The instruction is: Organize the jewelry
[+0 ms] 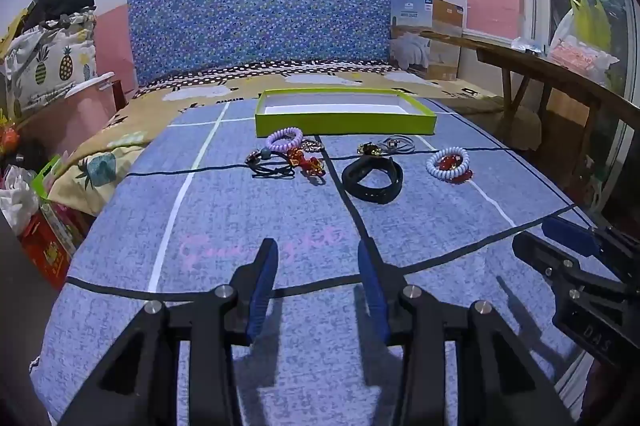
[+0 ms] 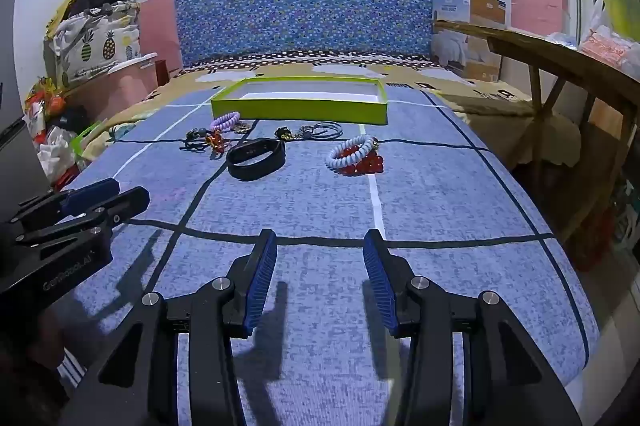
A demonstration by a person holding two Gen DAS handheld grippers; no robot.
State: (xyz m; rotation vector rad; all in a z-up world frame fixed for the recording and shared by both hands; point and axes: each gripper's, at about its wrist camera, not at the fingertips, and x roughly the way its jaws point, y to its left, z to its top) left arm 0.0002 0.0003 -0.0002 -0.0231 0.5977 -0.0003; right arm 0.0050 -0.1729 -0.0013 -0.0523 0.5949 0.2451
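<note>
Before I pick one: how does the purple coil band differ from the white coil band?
The purple coil band lies left, just in front of the green tray; the white coil band lies right, farther from the tray. The purple one sits beside black hair ties and a red trinket; the white one lies on red beads. Both are spiral rings, flat on the bedsheet, outside the tray.

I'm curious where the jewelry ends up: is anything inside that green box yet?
The green box shows only a bare white floor where visible; its front wall hides the near strip. The jewelry, like the black band, lies in front.
</note>
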